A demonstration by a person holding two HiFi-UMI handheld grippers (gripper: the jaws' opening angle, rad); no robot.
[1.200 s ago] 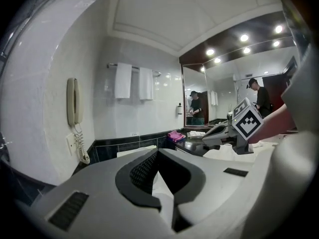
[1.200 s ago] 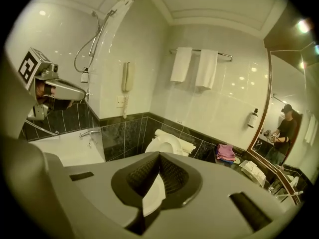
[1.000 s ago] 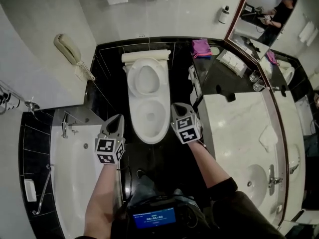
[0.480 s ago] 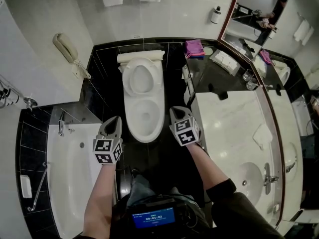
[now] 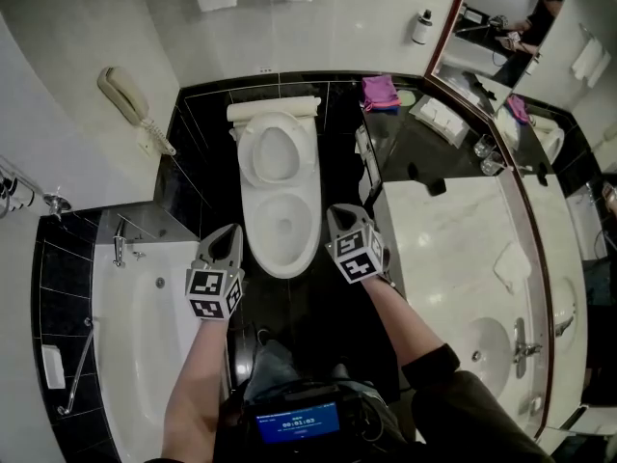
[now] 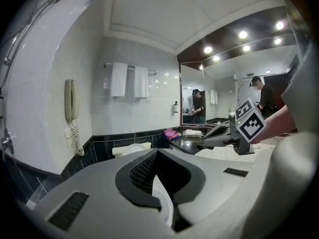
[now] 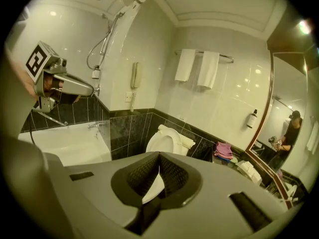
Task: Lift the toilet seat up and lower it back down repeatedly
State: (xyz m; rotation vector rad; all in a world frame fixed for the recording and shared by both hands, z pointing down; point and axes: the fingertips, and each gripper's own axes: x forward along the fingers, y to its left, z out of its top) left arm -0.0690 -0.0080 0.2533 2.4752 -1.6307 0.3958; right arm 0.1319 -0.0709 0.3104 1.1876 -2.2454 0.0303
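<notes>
The white toilet [image 5: 281, 225] stands in the middle of the head view on the black floor. Its seat [image 5: 274, 152] is up and leans back against the cistern, so the bowl lies bare. My left gripper [image 5: 229, 231] hangs shut just left of the bowl's front, apart from it. My right gripper [image 5: 339, 212] hangs shut just right of the bowl, also apart. Nothing is between either pair of jaws. In the left gripper view the left gripper [image 6: 156, 152] covers most of the toilet [image 6: 130, 149]. The right gripper [image 7: 159, 154] points at the toilet [image 7: 167, 139].
A white bathtub [image 5: 145, 355] lies at the left, with a wall phone [image 5: 130, 104] above it. A dark counter [image 5: 424, 152] and a marble top with a basin [image 5: 492, 345] run along the right under a mirror [image 5: 511, 27]. A pink cloth [image 5: 384, 92] sits by the cistern.
Both grippers have drifted a little beside the bowl and the head view has shifted slightly. The seat stays up and both pairs of jaws stay shut.
</notes>
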